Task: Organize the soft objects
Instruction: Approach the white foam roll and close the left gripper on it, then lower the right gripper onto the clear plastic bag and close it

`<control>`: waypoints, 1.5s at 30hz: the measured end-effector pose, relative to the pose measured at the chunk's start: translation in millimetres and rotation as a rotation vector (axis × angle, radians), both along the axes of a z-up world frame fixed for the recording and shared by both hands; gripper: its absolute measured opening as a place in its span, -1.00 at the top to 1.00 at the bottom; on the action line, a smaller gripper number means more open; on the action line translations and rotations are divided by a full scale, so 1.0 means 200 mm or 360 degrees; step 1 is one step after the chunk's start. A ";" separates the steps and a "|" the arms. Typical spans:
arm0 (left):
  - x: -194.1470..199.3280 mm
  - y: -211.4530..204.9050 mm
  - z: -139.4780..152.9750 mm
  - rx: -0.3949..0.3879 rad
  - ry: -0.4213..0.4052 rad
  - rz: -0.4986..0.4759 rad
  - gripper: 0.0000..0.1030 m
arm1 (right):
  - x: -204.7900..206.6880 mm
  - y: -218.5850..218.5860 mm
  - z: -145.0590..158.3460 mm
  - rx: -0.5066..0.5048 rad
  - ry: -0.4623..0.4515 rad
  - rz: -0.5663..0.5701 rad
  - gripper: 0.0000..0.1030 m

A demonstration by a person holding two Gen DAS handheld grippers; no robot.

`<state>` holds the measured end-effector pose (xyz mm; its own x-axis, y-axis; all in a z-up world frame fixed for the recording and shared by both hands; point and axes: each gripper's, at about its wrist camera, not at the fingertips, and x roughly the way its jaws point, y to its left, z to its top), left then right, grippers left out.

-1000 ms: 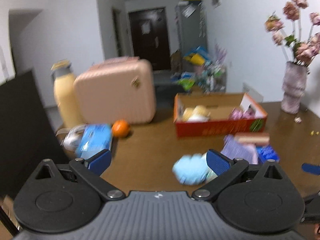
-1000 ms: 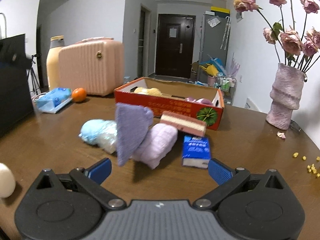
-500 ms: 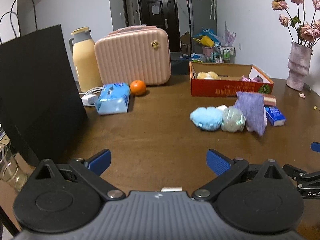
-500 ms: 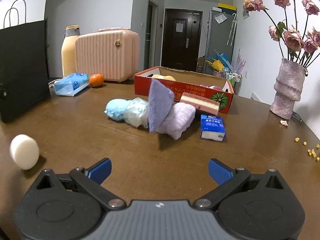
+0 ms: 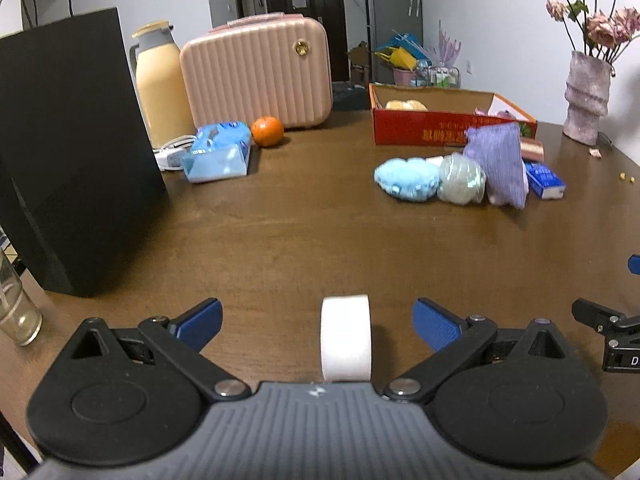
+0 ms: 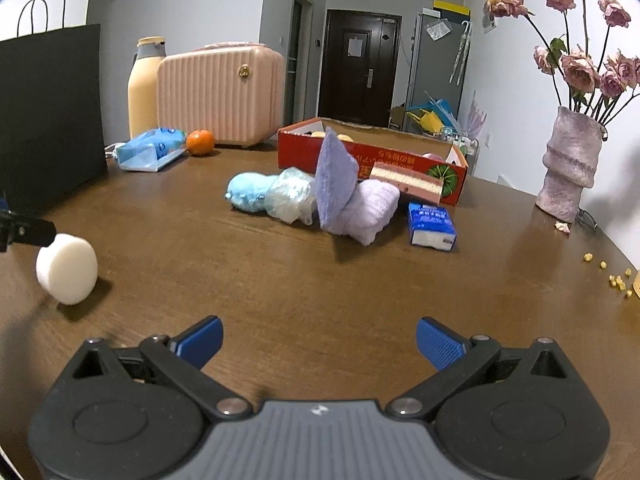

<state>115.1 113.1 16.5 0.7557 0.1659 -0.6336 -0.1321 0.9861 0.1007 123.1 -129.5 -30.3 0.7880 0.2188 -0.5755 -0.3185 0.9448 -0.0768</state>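
A white foam cylinder point(image 5: 346, 338) stands on edge on the brown table, between the wide-apart fingers of my left gripper point(image 5: 318, 322), which is open and not touching it. The same white foam cylinder point(image 6: 67, 268) shows at far left in the right wrist view. Farther back lies a cluster of soft things: a blue plush point(image 6: 250, 192), a clear bagged bundle point(image 6: 292, 200), a purple cloth point(image 6: 334, 184) leaning on a lilac towel roll point(image 6: 370, 210), and a pink-and-cream sponge point(image 6: 404, 186). Behind them is the red cardboard box point(image 6: 304, 148). My right gripper point(image 6: 318, 344) is open, holding nothing.
A black paper bag point(image 5: 68, 152) stands at the left, a glass point(image 5: 16, 312) at the table's left edge. At the back are a pink case point(image 5: 256, 70), a cream flask point(image 5: 158, 84), a tissue pack point(image 5: 218, 152) and an orange point(image 5: 267, 131). A blue packet point(image 6: 431, 226) and vase point(image 6: 570, 166) sit right.
Both grippers have drawn back from the soft pile toward the near table edge. The white foam cylinder has come into the left wrist view, now between the left fingers.
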 end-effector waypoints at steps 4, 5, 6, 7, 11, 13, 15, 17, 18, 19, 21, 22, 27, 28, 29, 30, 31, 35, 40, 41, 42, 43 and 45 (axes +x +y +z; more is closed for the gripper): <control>0.01 0.01 -0.08 -0.0012 0.0032 -0.0019 -1.00 | 0.00 0.04 -0.03 -0.0029 0.0026 -0.0017 -1.00; 0.01 0.01 -0.10 -0.0016 0.0039 -0.0023 -1.00 | 0.00 0.05 -0.04 -0.0036 0.0029 -0.0019 -1.00; 0.02 0.02 -0.12 -0.0018 0.0043 -0.0029 -0.98 | 0.00 0.06 -0.04 -0.0044 0.0029 -0.0021 -1.00; 0.03 0.02 -0.14 -0.0015 0.0045 -0.0032 -0.97 | 0.00 0.07 -0.04 -0.0052 0.0028 -0.0023 -1.00; 0.07 0.02 -0.21 -0.0008 0.0059 -0.0042 -0.47 | 0.01 0.10 -0.04 -0.0073 0.0024 -0.0023 -1.00; 0.10 0.02 -0.24 -0.0011 0.0076 -0.0052 0.01 | 0.03 0.12 -0.05 -0.0082 0.0027 -0.0023 -1.00; 0.13 0.02 -0.28 -0.0041 0.0104 -0.0080 0.42 | 0.05 0.13 -0.05 -0.0091 0.0030 -0.0019 -1.00; 0.16 0.03 -0.31 -0.0094 0.0150 -0.0119 0.42 | 0.07 0.13 -0.05 -0.0097 0.0029 -0.0019 -1.00; 0.16 0.04 -0.31 -0.0110 0.0151 -0.0125 0.42 | 0.08 0.13 -0.05 -0.0097 0.0028 -0.0019 -1.00; 0.17 0.04 -0.32 -0.0109 0.0142 -0.0122 0.42 | 0.09 0.13 -0.05 -0.0096 0.0027 -0.0021 -1.00; 0.18 0.04 -0.31 -0.0116 0.0118 -0.0128 0.42 | 0.12 0.13 -0.04 -0.0096 0.0024 -0.0025 -1.00; 0.19 0.04 -0.29 -0.0121 0.0100 -0.0133 0.42 | 0.13 0.13 -0.04 -0.0096 0.0023 -0.0028 -1.00; 0.24 0.03 -0.23 -0.0124 0.0024 -0.0151 0.42 | 0.21 0.11 -0.02 -0.0088 0.0005 -0.0041 -1.00; 0.26 0.02 -0.21 -0.0126 0.0013 -0.0157 0.42 | 0.22 0.11 -0.01 -0.0086 0.0001 -0.0044 -1.00; 0.27 0.01 -0.20 -0.0128 0.0002 -0.0165 0.42 | 0.24 0.11 -0.01 -0.0083 -0.0002 -0.0048 -1.00; 0.29 0.01 -0.19 -0.0130 -0.0005 -0.0168 0.42 | 0.25 0.10 0.00 -0.0079 -0.0005 -0.0052 -1.00; 0.30 0.00 -0.19 -0.0133 -0.0010 -0.0173 0.42 | 0.27 0.10 0.00 -0.0074 -0.0008 -0.0055 -1.00; 0.38 -0.02 -0.16 -0.0138 -0.0034 -0.0188 0.42 | 0.33 0.11 0.03 -0.0031 -0.0021 -0.0040 -1.00; 0.46 -0.03 -0.13 -0.0141 -0.0066 -0.0187 0.42 | 0.39 0.20 0.05 0.0035 -0.0037 0.0022 -0.89; 0.47 -0.03 -0.13 -0.0141 -0.0072 -0.0184 0.42 | 0.41 0.23 0.05 0.0043 -0.0039 0.0032 -0.86; 0.48 -0.02 -0.12 -0.0141 -0.0077 -0.0181 0.42 | 0.42 0.25 0.05 0.0048 -0.0041 0.0039 -0.83; 0.50 -0.02 -0.12 -0.0141 -0.0083 -0.0175 0.42 | 0.44 0.28 0.05 0.0052 -0.0042 0.0043 -0.81; 0.53 0.00 -0.11 -0.0134 -0.0096 -0.0161 0.42 | 0.47 0.34 0.04 0.0061 -0.0041 0.0047 -0.68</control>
<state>220.7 112.9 -6.2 0.8029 0.0351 -0.5951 -0.0347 0.9993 0.0121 217.4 -62.4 -21.4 0.7953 0.2638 -0.5458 -0.3448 0.9374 -0.0494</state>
